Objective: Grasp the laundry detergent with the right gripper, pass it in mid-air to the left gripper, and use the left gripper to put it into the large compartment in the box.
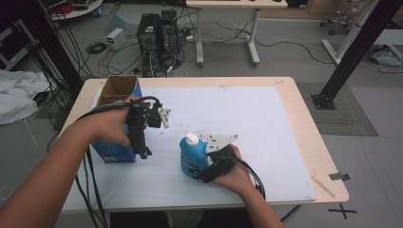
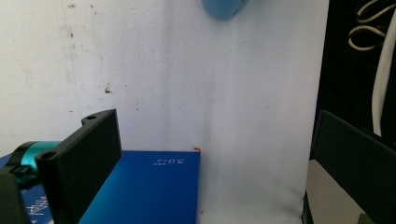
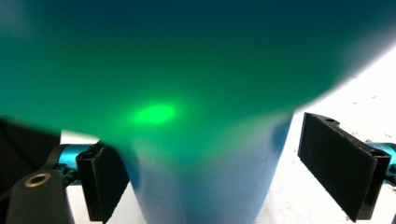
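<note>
Left gripper (image 2: 205,163) above blue box (image 2: 144,191), perhaps printed "5.0".

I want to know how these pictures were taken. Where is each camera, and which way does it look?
High view: above the person's side, looking down on the table; both forearms, left gripper and right gripper show.
Left gripper view: rides the left gripper, looking along its jaws at the blue box.
Right gripper view: rides the right gripper, jaws either side of the blue bottle.
Shared: the bottle and box also show in the high view.
</note>
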Demonstrator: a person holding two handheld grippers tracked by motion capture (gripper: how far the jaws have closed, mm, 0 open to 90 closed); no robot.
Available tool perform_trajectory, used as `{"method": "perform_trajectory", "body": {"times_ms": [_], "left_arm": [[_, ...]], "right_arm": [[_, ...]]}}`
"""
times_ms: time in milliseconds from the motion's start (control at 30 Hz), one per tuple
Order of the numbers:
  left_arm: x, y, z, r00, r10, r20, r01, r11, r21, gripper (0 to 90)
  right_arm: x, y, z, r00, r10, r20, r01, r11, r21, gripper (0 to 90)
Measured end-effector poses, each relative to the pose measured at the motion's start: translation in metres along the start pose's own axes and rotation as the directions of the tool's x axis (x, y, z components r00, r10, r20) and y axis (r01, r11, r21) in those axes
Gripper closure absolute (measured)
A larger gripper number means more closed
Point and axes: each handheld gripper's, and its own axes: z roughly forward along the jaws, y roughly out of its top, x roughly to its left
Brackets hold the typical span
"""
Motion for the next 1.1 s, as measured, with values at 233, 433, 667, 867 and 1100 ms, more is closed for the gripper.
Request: {"method": "perform_trajectory", "body": {"times_ms": [233,433,667,867,1100], "left_arm": [[0.0003,0.0002,0.0007,1.0000,0.003,-0.001,-0.003,1.0000,-0.001,1.8],[0.0005,-0.0002,0.0013,1.0000,0.001,0.000,-0.001,1.0000,-0.002,1.8],[0.0005,-0.0022,0.0021,1.0000,-0.003,-0.002,0.003,1.0000,-0.004,1.8],[0.0005,-0.0026,0.0024,1.0000,-0.001,-0.003,0.001,1.0000,-0.001,1.8],[0.0006,-0.0021,0.0027,1.0000,0.002,-0.004,-0.002,1.0000,0.004,1.8]], "right_arm": [[0.0004,0.0001,0.0005,0.9998,-0.005,0.018,0.005,1.000,-0.012,12.6],[0.0024,0.0002,0.0020,0.9994,-0.004,0.034,0.005,0.999,-0.033,14.8],[0.0035,-0.0002,0.0029,0.9990,0.003,0.045,-0.001,0.999,-0.051,18.0],[0.0042,0.0000,0.0038,0.9989,-0.008,0.046,0.010,0.998,-0.061,23.4],[0.0054,0.0000,0.0048,0.9992,-0.006,0.039,0.009,0.998,-0.066,28.6]]}}
